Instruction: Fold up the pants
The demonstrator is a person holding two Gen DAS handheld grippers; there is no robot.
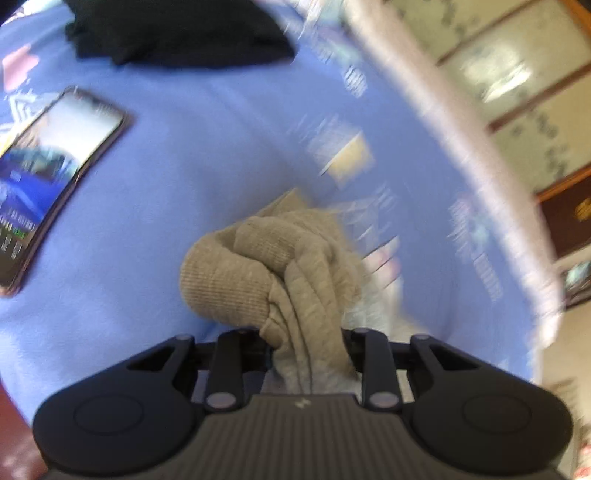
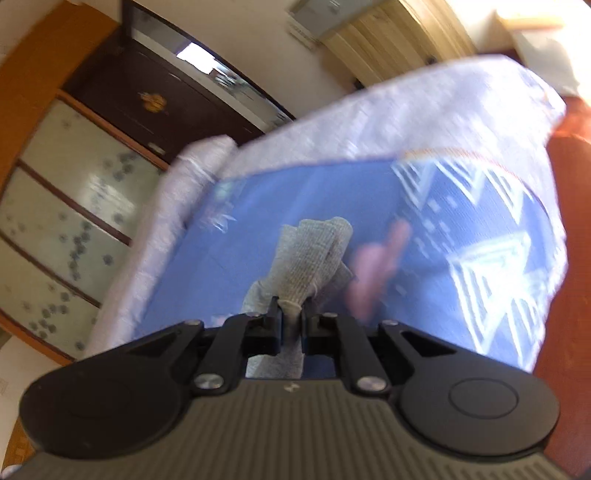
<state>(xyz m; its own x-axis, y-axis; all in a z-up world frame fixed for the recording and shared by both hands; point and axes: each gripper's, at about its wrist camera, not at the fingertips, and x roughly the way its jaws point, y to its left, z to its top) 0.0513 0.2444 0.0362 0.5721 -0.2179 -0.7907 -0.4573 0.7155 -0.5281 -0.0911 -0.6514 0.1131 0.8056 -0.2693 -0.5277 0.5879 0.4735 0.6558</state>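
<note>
Jaws of both the left gripper (image 1: 310, 343) and right gripper (image 2: 291, 321) clamp bunched pants (image 1: 266, 273), hiding their tips; surroundings blur.

The beige-grey ribbed knit pants (image 1: 266, 273) are bunched into thick folds, raised above the blue patterned bed sheet (image 1: 166, 184). A narrower rolled section (image 2: 314, 254) of the same fabric stands upright over the sheet's blue middle.

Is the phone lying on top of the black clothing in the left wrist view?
No, the phone lies on the blue sheet, apart from the black clothing.
</note>
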